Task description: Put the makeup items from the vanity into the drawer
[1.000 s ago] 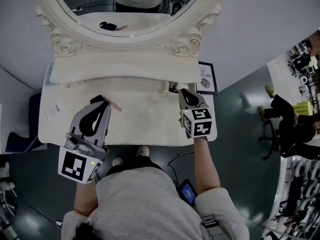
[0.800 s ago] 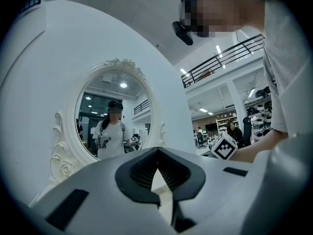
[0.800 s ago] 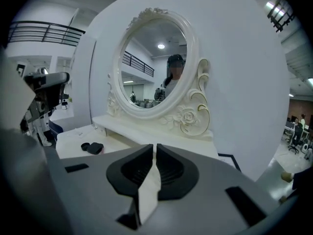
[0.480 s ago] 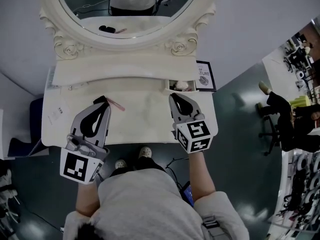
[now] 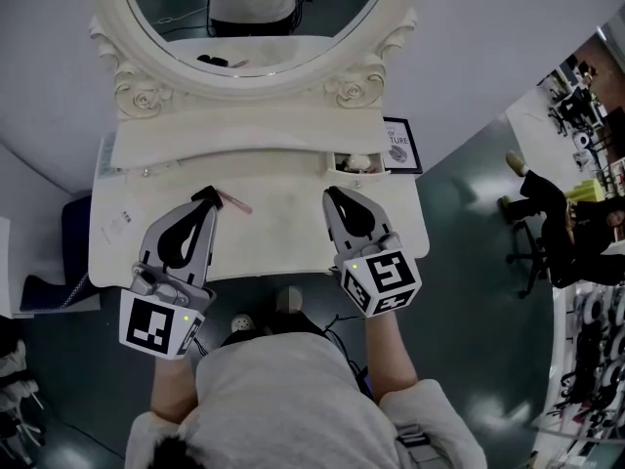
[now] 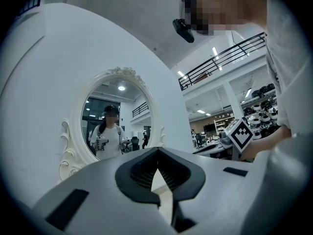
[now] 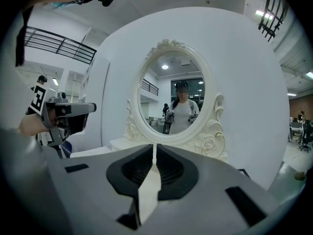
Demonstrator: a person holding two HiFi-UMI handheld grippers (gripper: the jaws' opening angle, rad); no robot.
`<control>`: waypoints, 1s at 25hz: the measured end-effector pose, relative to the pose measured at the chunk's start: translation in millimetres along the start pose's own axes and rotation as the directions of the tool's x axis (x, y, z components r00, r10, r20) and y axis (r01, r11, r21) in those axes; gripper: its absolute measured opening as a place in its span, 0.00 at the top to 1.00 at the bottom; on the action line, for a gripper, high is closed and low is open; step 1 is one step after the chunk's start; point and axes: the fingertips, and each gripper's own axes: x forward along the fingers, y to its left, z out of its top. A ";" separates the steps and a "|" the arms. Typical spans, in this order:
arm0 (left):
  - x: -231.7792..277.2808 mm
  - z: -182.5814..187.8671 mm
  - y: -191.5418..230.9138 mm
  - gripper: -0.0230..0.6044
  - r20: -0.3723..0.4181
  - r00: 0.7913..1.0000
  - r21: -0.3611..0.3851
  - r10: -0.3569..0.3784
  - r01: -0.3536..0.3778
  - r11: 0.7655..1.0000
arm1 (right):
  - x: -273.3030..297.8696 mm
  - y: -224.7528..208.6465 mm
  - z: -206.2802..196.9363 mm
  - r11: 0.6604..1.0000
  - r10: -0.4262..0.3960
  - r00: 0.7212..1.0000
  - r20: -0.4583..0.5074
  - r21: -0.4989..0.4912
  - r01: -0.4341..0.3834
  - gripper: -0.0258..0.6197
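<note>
A thin pink makeup stick (image 5: 235, 201) lies on the white vanity top (image 5: 283, 237), just right of my left gripper's tip. My left gripper (image 5: 208, 195) hovers over the left half of the top, jaws shut with nothing between them (image 6: 156, 153). Over the middle-right of the top is my right gripper (image 5: 332, 195), also shut and empty (image 7: 154, 148), a short way in front of the small open drawer (image 5: 356, 164). Pale items lie inside the drawer. Both gripper views look toward the oval mirror (image 7: 176, 106).
The oval mirror (image 5: 254, 8) in its carved white frame stands behind a raised shelf (image 5: 244, 130). A small framed print (image 5: 398, 147) sits at the back right. A paper label (image 5: 122, 223) lies at the left. A person sits on a chair (image 5: 547, 228) far right.
My right gripper has drawn back from the drawer toward me and the middle of the top. The left gripper and pink stick have stayed put.
</note>
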 end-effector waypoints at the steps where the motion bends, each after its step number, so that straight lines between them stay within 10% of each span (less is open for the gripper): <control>1: -2.7 1.0 0.7 0.94 0.001 1.000 0.000 0.000 0.000 1.000 | -2.2 3.8 2.9 1.000 -0.001 1.000 0.009 -0.001 0.001 0.91; 25: -69.2 14.0 10.8 0.94 0.039 0.999 0.000 -0.038 0.038 0.999 | -46.3 96.2 57.9 0.999 -0.008 0.980 0.198 -0.033 0.014 0.92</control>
